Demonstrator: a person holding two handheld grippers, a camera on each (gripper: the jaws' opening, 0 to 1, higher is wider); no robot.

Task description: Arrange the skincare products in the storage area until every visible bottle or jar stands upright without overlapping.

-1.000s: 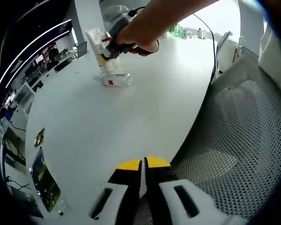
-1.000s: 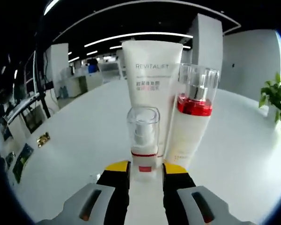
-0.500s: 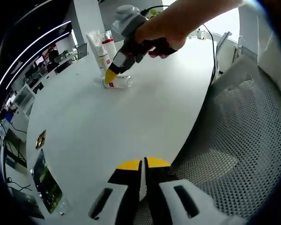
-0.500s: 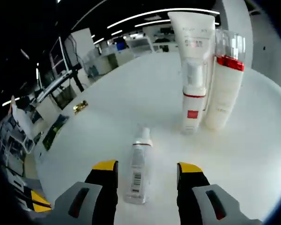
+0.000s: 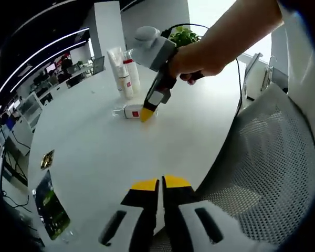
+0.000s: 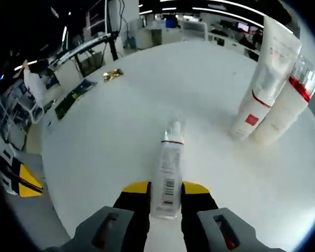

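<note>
A small clear-capped bottle [image 6: 168,168] lies on its side on the white table [image 6: 121,136]. My right gripper [image 6: 165,188] is down at table level, its yellow-tipped jaws pressed against both sides of the bottle's lower end. Off to the right stand a white tube [image 6: 273,58], a small pump bottle [image 6: 249,113] and a red-banded bottle [image 6: 286,113], close together and upright. In the left gripper view a hand holds the right gripper [image 5: 147,114] down on the lying bottle [image 5: 127,111], with the upright group [image 5: 123,73] behind it. My left gripper [image 5: 160,184] hangs shut at the table's near edge, holding nothing.
A gold object [image 5: 46,159] and a dark green card [image 5: 50,202] lie near the table's left edge. A grey mesh chair [image 5: 262,173] stands against the table on the right. A potted plant [image 5: 184,35] is at the far side.
The right gripper has come down from above the table onto the lying bottle, and its jaws have narrowed from wide open to tight against the bottle. The left gripper stays put.
</note>
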